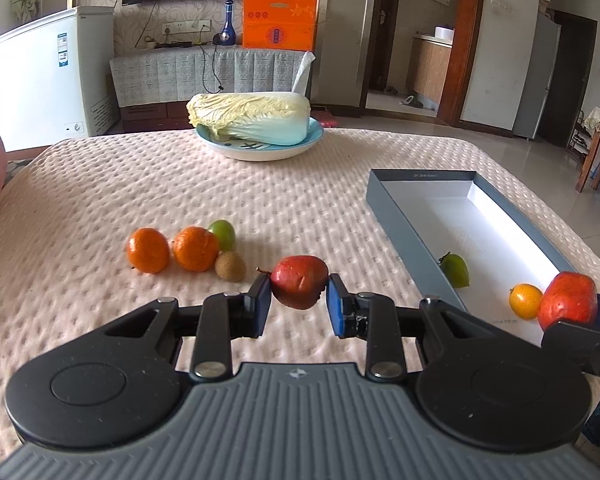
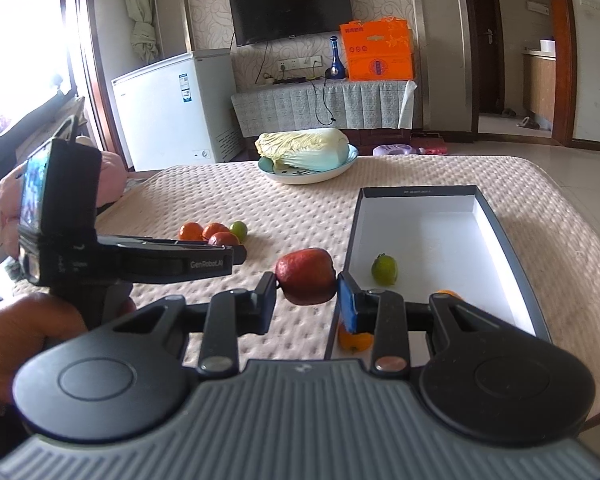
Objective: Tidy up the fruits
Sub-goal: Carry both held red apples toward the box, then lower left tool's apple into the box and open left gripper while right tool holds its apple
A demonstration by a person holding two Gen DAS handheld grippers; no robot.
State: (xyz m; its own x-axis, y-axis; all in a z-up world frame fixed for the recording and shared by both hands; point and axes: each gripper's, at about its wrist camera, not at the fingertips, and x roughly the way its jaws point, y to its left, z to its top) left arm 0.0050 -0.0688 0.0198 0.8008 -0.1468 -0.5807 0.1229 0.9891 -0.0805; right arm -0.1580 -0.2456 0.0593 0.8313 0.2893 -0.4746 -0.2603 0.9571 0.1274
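Note:
My left gripper (image 1: pixel 298 296) is shut on a dark red fruit (image 1: pixel 299 280), held just above the quilted table cover. Left of it lie two oranges (image 1: pixel 148 250) (image 1: pixel 196 249), a green fruit (image 1: pixel 223 234) and a brown kiwi (image 1: pixel 230 266). My right gripper (image 2: pixel 306 288) is shut on a red apple (image 2: pixel 306 276) by the near left wall of the grey box (image 2: pixel 500 216). Inside the box lie a green fruit (image 2: pixel 385 269) and a small orange (image 1: pixel 525 301). In the right wrist view the left gripper (image 2: pixel 228 246) and a person's hand (image 2: pixel 32 336) show at left.
A blue plate (image 1: pixel 220 142) with a cabbage (image 1: pixel 252 116) stands at the table's far middle. The box (image 1: pixel 400 220) lies along the right side. Beyond the table stand a white freezer (image 1: pixel 48 76), a covered cabinet and an orange carton (image 1: pixel 278 20).

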